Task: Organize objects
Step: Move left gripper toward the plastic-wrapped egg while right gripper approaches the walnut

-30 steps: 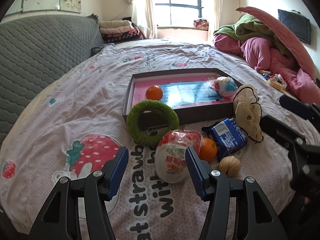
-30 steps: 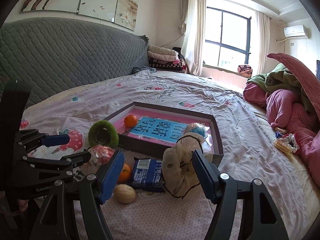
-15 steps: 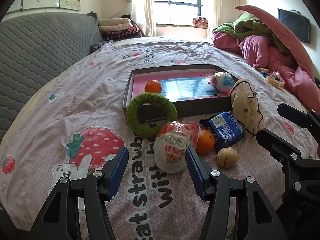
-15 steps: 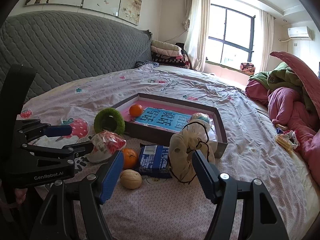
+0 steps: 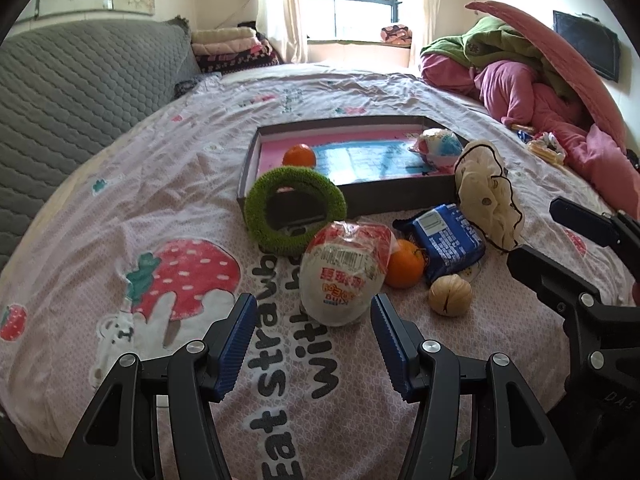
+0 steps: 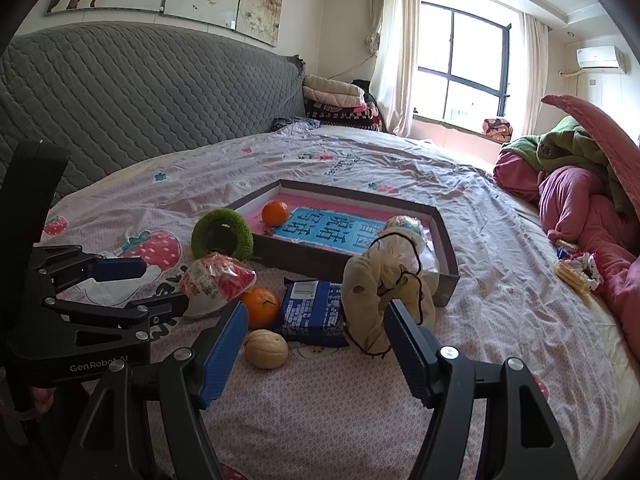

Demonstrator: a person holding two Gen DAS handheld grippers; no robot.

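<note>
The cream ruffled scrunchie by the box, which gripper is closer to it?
Right. The right gripper is open just before the scrunchie; the left gripper faces the wrapped egg, further away.

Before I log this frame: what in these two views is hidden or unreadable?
- Green ring: both views, whether it touches the tray wall behind it.
- Blue packet: right wrist view, cream scrunchie covers its right edge.
- Wrapped egg: left wrist view, label upside down, small print illegible.
</note>
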